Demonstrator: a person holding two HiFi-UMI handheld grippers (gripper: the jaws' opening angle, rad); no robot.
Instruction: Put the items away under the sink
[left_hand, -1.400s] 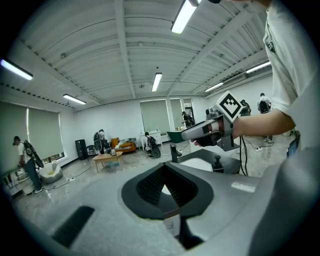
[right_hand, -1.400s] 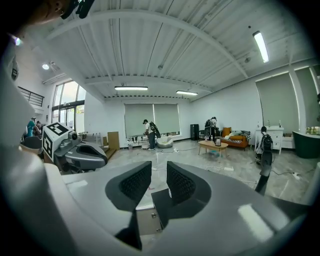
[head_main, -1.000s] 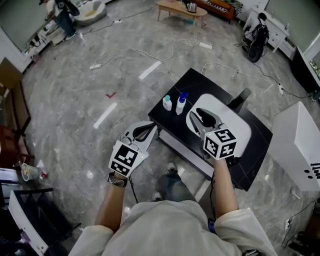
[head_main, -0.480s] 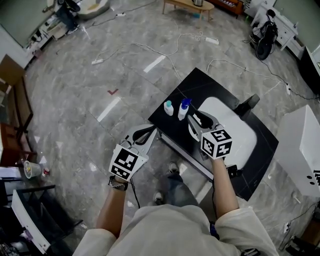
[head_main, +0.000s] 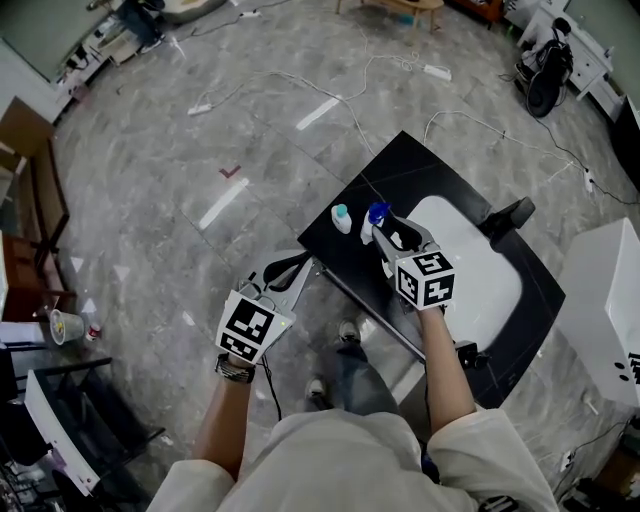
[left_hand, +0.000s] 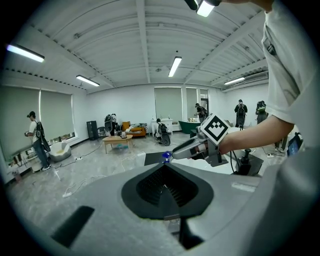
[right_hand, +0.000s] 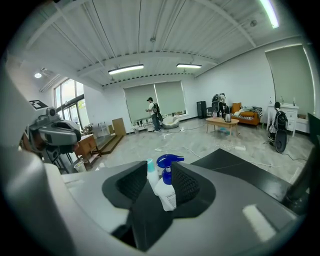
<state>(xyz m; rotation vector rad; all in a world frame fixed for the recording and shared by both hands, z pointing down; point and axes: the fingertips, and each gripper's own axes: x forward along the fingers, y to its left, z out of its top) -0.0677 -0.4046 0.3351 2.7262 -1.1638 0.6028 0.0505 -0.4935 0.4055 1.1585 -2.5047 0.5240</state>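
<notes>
Two white bottles stand at the near-left corner of the black counter (head_main: 440, 165): one with a blue spray top (head_main: 376, 212) and one with a teal cap (head_main: 342, 217). My right gripper (head_main: 386, 226) reaches over the white sink (head_main: 470, 250) to the spray bottle (right_hand: 166, 187). Its jaws have just been opening and stand on either side of the bottle, pads clear of it. The teal-capped bottle (right_hand: 151, 172) is just behind and left. My left gripper (head_main: 303, 263) hovers off the counter's left edge, shut and empty.
A black faucet (head_main: 505, 215) rises at the sink's far side. A metal rail (head_main: 370, 310) runs under the counter's front edge. Cables (head_main: 300, 95) trail over the grey floor. A white cabinet (head_main: 605, 310) stands at the right, a paper cup (head_main: 62, 325) at the left.
My right gripper has moved left across the sink and down to the blue spray bottle, which now stands between its jaws. The left gripper has shifted slightly toward me.
</notes>
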